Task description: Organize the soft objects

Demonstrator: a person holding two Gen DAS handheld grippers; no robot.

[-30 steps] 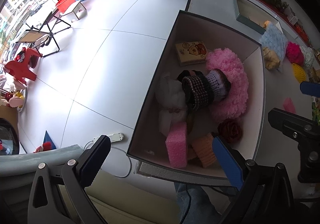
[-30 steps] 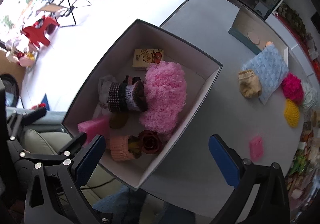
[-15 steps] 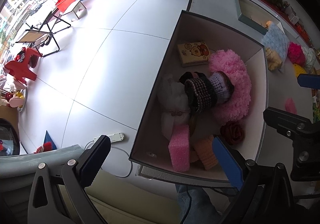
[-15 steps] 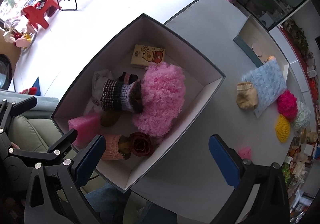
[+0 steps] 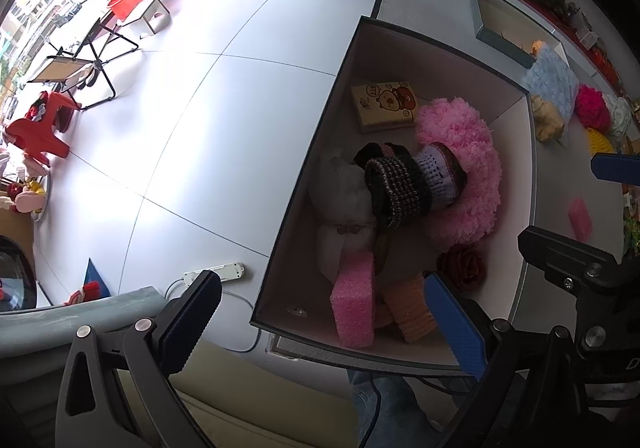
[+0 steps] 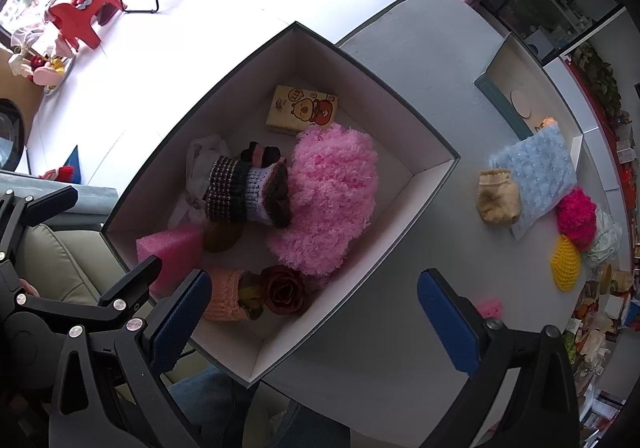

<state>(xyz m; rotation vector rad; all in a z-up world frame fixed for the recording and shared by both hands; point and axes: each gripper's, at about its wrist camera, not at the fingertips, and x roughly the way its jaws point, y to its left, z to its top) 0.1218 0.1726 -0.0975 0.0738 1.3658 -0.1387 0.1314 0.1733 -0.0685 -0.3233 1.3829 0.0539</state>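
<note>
soft objects mostly sit in the box (image 6: 420, 184): pink fluffy piece (image 6: 332, 204), knit sock (image 6: 244, 194), rose (image 6: 285, 290). judged between placements; next move calls for a reach to the table's small pink piece (image 6: 489, 307). right gripper (image 6: 316, 312) and left gripper (image 5: 320, 324) hover above, jaws spread wide, both empty.
</note>
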